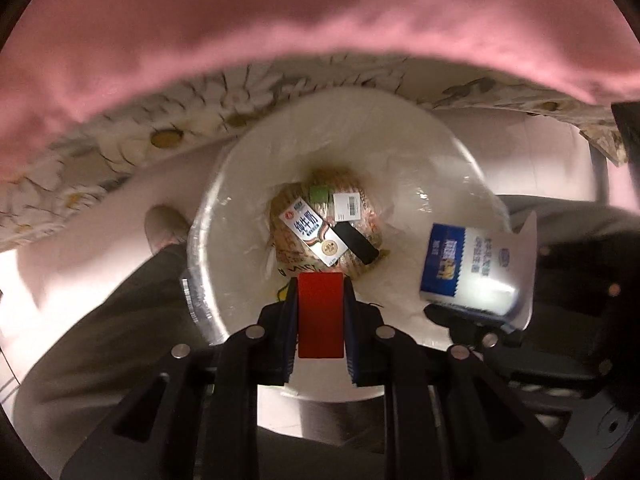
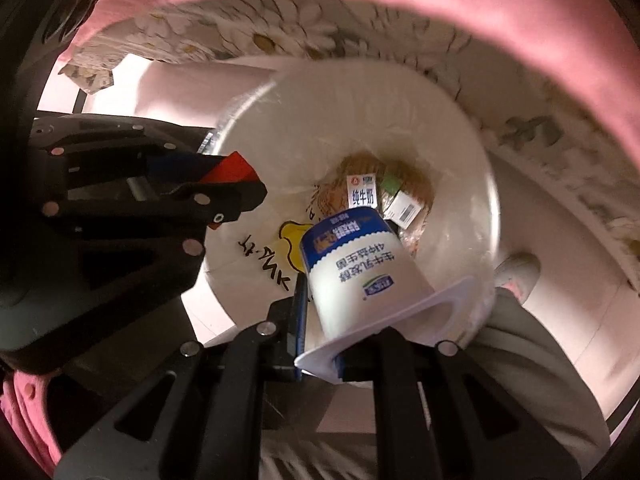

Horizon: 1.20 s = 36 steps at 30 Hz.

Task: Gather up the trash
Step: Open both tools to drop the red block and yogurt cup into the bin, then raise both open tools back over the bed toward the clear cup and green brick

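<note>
A white round trash bin (image 1: 240,280) lined with a plastic bag stands on the floor below both grippers; it also shows in the right wrist view (image 2: 320,120). A milk carton (image 1: 310,232) and other wrappers lie at its bottom. My left gripper (image 1: 321,300) is shut on a red block (image 1: 321,316) over the bin's near rim; it also shows in the right wrist view (image 2: 236,184). My right gripper (image 2: 320,320) is shut on a blue-and-white yogurt cup (image 2: 356,276), held over the bin; the cup also shows in the left wrist view (image 1: 472,268).
A daisy-patterned cloth (image 1: 120,152) hangs from a surface behind the bin, under pink fabric (image 1: 320,20). The person's grey trouser legs (image 1: 100,340) and a shoe (image 1: 164,228) stand next to the bin. A dark frame leg (image 1: 600,176) is at the right.
</note>
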### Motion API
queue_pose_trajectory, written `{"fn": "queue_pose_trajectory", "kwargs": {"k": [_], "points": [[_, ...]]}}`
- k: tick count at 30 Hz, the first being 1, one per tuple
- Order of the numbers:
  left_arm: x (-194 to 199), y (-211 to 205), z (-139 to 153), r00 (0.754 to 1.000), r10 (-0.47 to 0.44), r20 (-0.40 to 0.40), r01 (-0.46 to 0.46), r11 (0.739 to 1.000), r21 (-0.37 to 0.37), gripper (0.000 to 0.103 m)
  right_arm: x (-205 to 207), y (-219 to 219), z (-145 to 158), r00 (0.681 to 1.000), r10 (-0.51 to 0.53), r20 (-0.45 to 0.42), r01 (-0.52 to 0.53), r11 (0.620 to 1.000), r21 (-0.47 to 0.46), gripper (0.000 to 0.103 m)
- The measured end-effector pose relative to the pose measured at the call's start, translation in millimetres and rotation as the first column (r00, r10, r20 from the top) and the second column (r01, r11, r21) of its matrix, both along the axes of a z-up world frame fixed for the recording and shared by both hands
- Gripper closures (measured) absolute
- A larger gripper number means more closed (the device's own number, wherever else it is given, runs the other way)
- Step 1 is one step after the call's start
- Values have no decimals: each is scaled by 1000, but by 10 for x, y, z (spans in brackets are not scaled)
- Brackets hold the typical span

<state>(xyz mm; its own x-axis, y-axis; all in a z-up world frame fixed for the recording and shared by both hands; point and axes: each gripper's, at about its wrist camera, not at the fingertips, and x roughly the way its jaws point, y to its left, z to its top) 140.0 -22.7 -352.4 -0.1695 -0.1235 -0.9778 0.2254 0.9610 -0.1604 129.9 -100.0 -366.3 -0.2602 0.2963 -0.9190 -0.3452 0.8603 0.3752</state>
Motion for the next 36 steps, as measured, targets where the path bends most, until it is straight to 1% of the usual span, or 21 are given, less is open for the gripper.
{"fn": "queue_pose_trajectory", "kwargs": {"k": [4, 7, 8, 9, 10, 11, 12, 13, 15, 19, 21, 24, 27, 28, 31, 36], "points": [[39, 23, -214, 998, 35, -48, -36, 999, -9, 81, -2, -9, -278, 998, -26, -64, 27, 1000, 8, 90], [67, 40, -327, 996, 58, -73, -59, 998, -11, 81, -9, -4, -429, 996, -36, -78, 35, 999, -3, 90], [74, 34, -370, 995, 58, -79, -59, 998, -8, 79, -2, -14, -476, 995, -39, -88, 39, 999, 0, 90], [76, 29, -399, 995, 56, -85, -57, 998, -6, 72, 8, -10, -521, 994, -43, -101, 44, 999, 6, 89], [84, 45, -387, 995, 56, -85, -56, 998, -1, 65, 15, -13, -552, 993, -46, -106, 46, 999, 3, 87], [86, 50, -391, 995, 56, -84, -56, 998, 5, 62, 15, -37, -565, 993, -46, -109, 46, 999, -3, 83], [86, 47, -423, 995, 56, -84, -56, 998, 8, 60, 27, -34, -597, 993, -46, -112, 45, 999, -9, 72], [88, 46, -429, 995, 57, -84, -56, 998, 8, 60, 29, -36, -611, 993, -48, -107, 47, 999, -15, 62], [87, 46, -441, 995, 60, -86, -59, 998, 12, 60, 32, -53, -629, 994, -49, -97, 47, 999, -23, 59], [77, 56, -383, 996, 50, -77, -49, 999, 19, 60, 41, -50, -596, 993, -63, -101, 62, 998, -12, 59], [55, 53, -294, 997, 36, -62, -35, 999, 18, 60, 32, -53, -488, 995, -56, -87, 56, 998, -5, 59], [20, 76, -83, 1000, 12, -23, -12, 1000, 15, 60, 0, -52, -277, 998, -38, -53, 38, 999, 5, 59], [4, 96, 190, 1000, -6, 23, 6, 1000, -1, 60, -25, -100, 37, 1000, -23, 9, 23, 1000, 20, 59], [-2, 112, 300, 999, -15, 46, 15, 1000, -4, 60, -26, -139, 99, 999, -21, 25, 21, 999, 26, 59], [-5, 139, 628, 993, -31, 118, 32, 999, -11, 60, -70, -214, 447, 995, -12, 95, 8, 999, 39, 59], [40, 207, 1261, 968, -34, 249, 40, 999, -20, 60, -129, -292, 954, 980, 8, 198, -14, 1000, 29, 59]]}}
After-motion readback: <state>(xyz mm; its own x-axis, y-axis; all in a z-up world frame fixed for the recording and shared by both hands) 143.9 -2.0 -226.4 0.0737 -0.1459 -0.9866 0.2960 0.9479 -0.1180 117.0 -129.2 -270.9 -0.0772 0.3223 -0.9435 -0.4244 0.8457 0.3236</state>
